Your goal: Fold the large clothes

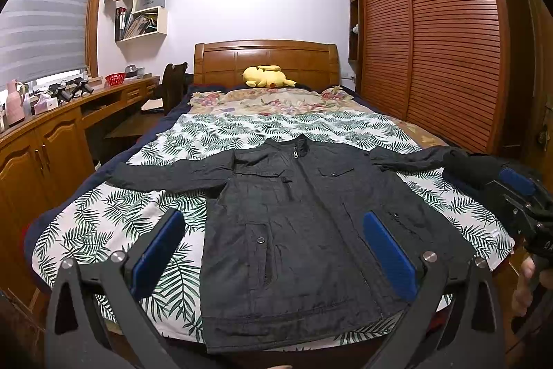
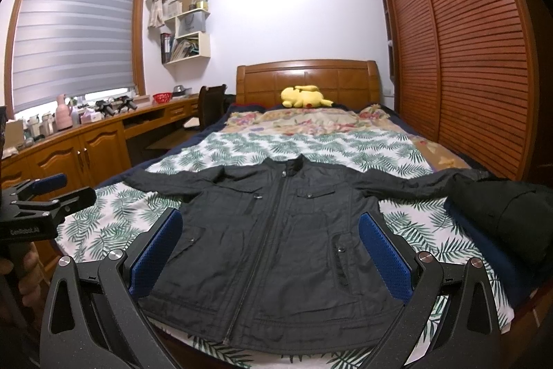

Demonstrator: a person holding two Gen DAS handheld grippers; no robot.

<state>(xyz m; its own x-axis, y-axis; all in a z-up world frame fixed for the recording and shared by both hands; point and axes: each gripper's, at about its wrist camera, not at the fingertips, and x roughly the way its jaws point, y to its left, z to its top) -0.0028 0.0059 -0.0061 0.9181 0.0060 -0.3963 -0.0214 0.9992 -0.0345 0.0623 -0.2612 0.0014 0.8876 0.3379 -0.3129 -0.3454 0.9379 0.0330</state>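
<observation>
Both our grippers hang above the foot of the bed (image 1: 103,206): the left gripper (image 1: 273,251) and the right gripper (image 2: 269,248) each hold their jaws wide apart, with nothing between the blue pads. Beneath them we see the jacket (image 2: 276,251) lying flat on the leaf-print sheet (image 2: 345,140), front up and zipped, collar toward the headboard (image 2: 307,75), sleeves spread to either side. A dark bundle (image 2: 508,220), perhaps more clothing, sits by the right sleeve. A yellow plush (image 2: 304,97) rests at the headboard.
</observation>
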